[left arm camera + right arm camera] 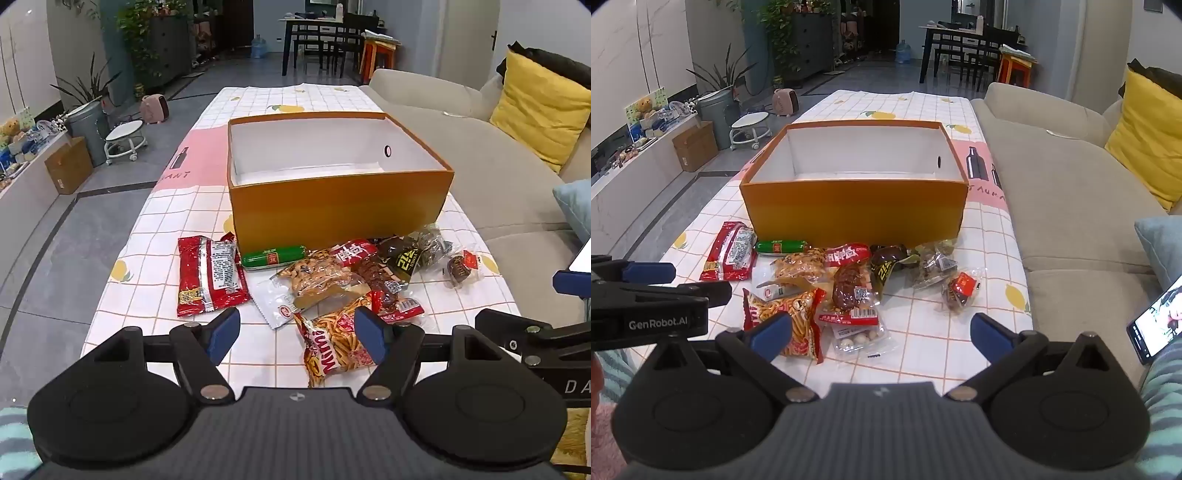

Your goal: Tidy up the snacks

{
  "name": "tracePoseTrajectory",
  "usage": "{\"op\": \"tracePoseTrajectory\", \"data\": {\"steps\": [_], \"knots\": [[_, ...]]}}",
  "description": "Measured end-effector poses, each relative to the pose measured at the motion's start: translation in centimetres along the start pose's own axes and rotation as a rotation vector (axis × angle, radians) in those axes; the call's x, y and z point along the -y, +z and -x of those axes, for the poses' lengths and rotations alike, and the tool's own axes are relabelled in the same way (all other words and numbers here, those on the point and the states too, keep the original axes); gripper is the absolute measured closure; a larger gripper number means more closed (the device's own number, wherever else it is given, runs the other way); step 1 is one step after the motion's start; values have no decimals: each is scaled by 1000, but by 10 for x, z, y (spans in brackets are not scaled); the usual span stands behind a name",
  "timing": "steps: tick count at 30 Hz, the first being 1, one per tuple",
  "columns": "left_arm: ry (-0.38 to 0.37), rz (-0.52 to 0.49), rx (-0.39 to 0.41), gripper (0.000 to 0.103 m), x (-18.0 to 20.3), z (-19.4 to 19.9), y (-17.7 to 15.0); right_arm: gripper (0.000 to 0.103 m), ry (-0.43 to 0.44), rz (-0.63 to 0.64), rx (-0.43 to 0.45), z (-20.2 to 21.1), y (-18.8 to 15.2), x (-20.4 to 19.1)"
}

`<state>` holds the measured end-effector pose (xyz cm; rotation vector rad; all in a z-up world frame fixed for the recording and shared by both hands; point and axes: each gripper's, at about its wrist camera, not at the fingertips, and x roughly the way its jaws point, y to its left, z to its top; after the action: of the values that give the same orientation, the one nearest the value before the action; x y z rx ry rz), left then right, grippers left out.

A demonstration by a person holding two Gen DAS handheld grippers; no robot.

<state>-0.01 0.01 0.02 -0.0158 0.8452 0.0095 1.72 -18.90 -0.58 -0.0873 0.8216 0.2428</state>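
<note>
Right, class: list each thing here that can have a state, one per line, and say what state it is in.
Orange box: open, no lid, nothing visible inside.
Left gripper: open, holding nothing.
Right gripper: open, holding nothing.
Green sausage: lying flat against the box, wrapped.
Red packet: lying flat, sealed.
Noodle snack bag: lying on the table, sealed.
Phone: screen lit.

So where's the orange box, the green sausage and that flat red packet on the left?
orange box (340,206): left wrist view, on its near outer wall.
green sausage (273,256): left wrist view, middle of the wrapper.
red packet (729,253): right wrist view, middle of its printed face.
</note>
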Motion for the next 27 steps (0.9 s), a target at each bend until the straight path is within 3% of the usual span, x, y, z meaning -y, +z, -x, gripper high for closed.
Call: {"op": "tracePoseTrajectory", "data": {"steps": [4,5,27], "knots": [[-13,-3,6,22,-4,1,0,4,-3,3,2,-1,0,-1],[24,-13,0,23,2,1,0,4,-6,5,0,-1,1,-1],[2,2,-41,25,0,-5,-3,4,-14,-2,-17,-6,1,-1]]}}
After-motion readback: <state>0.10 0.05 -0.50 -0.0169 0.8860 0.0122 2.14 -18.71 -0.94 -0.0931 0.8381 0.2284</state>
